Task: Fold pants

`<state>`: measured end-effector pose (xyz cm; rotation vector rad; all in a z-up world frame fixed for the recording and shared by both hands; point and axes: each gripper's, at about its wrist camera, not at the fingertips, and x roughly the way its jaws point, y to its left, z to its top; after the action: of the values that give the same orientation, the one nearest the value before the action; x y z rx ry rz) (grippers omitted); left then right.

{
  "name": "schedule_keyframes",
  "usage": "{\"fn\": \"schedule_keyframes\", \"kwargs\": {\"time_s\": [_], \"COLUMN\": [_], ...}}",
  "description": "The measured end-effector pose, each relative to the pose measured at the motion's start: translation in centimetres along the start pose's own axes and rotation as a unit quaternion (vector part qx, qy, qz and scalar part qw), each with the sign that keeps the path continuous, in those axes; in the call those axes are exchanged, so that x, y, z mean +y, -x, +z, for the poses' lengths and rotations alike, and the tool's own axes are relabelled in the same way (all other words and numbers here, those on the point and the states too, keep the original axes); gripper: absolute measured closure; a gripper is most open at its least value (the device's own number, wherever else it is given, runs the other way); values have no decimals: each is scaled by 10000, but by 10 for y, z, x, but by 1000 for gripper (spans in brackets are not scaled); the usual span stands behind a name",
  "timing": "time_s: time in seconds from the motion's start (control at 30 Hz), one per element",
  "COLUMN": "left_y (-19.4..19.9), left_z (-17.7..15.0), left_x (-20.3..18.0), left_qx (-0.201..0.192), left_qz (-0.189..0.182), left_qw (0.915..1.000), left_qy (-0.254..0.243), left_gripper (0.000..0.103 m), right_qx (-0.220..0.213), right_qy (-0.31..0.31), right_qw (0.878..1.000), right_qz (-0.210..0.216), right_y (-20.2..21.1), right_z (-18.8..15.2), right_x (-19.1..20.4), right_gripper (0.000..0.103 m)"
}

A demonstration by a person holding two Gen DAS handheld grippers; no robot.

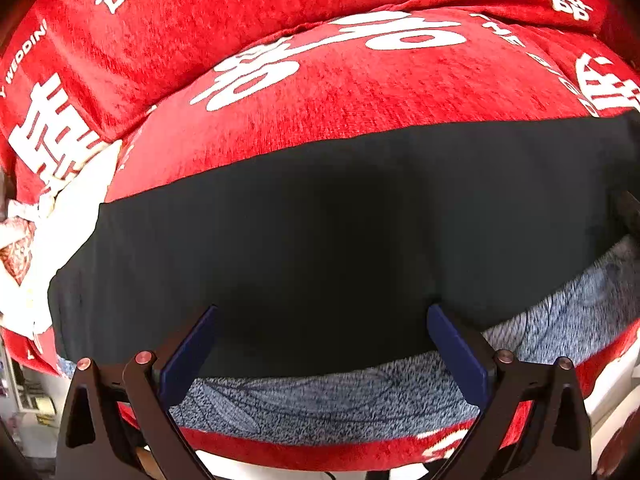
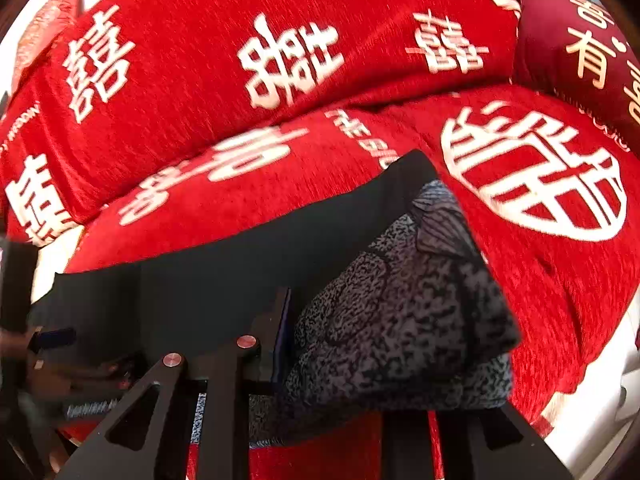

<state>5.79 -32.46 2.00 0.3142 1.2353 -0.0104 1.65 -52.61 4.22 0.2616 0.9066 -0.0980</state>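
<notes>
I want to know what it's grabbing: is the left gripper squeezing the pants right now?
No, the left gripper is wide open, its two blue fingers spread apart over the dark pants with nothing pinched between them.

Red cushion [image 1: 360, 92] beyond pants [image 1: 320, 220] open. Backrest [image 2: 240, 20] and dark-red pillow [image 2: 580, 60] block behind; right gripper [image 2: 360, 340] fingertips apparently buried in fabric.

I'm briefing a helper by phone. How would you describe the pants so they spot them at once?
Find the red blanket with big white characters covering the bed. Along its near edge lie the pants, spread flat: plain dark cloth outside, mottled blue-grey lining where folded back. They are the only unprinted dark item.
</notes>
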Motion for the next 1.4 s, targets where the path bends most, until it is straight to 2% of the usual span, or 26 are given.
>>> {"fn": "schedule_keyframes", "kwargs": {"time_s": [0.1, 0.2, 0.23, 0.3, 0.33, 0.37, 0.43, 0.47, 0.5, 0.53, 0.57, 0.63, 0.77, 0.93, 0.97, 1.07, 1.17, 1.27, 1.4], "left_y": [2, -5, -4, 2, 9, 17, 14, -4, -14, -12, -9, 0, 23, 8, 4, -3, -17, -30, -43], "left_z": [-4, -6, -6, -5, -9, -15, -24, -28, -30, -29, -27, -26, -32, -37, -40, -49, -50, -60, -75], "left_x": [0, 1, 2, 13, 20, 25, 20, 11, 11, 14, 16, 25, 74, 161, 182, 222, 257, 287, 320], "left_qx": [32, -216, -171, 154, 200, 79, -16, 306, 398, 299, 402, 344, -184, -22, -5, -5, -41, -19, 52], "left_qz": [-71, -211, -272, -585, -898, -1110, -799, -675, -794, -863, -883, -1087, -1259, -1651, -1738, -1850, -1729, -1655, -1652], "left_qw": [9999, 9992, 9992, 9981, 9957, 9938, 9964, 9961, 9951, 9952, 9946, 9931, 9918, 9804, 9757, 9666, 9646, 9609, 9552], "left_qy": [-74, -272, -256, -138, -50, -34, -283, -473, -433, -341, -359, -281, 82, 1072, 1331, 1773, 1992, 2218, 2454], "left_gripper": [0, 0, 0, 0, 0, 0, 0, 0, 0, 0, 0, 0, 0, 0, 0, 0, 0, 0, 0], "right_qx": [114, 33, 14, -41, -67, -103, -132, -102, -30, 32, 60, 39, -175, -550, -621, -923, -1090, -1152, -1042], "right_qy": [-163, -104, -71, 20, 53, 106, 212, 235, 235, 234, 255, 321, 583, 1121, 1252, 1809, 2322, 3001, 3923], "right_qw": [9998, 9998, 9998, 9996, 9995, 9993, 9989, 9986, 9984, 9982, 9978, 9972, 9951, 9878, 9858, 9744, 9617, 9429, 9106], "right_qz": [-54, -151, -193, -272, -298, -336, -405, -458, -516, -553, -605, -678, -774, -926, -932, -963, -969, -868, -784], "right_y": [-2, 7, 10, 17, 20, 23, 26, 25, 23, 20, 20, 25, 45, 70, 73, 83, 84, 75, 48], "right_z": [1, 5, 7, 11, 12, 14, 15, 16, 17, 17, 17, 17, 15, 9, 7, -5, -20, -46, -91], "right_x": [-3, 7, 12, 23, 26, 32, 41, 45, 49, 52, 56, 63, 81, 127, 138, 187, 232, 286, 346], "right_gripper": [81, 82, 82, 82, 83, 83, 83, 83, 83, 83, 83, 83, 85, 86, 86, 86, 86, 86, 86]}}
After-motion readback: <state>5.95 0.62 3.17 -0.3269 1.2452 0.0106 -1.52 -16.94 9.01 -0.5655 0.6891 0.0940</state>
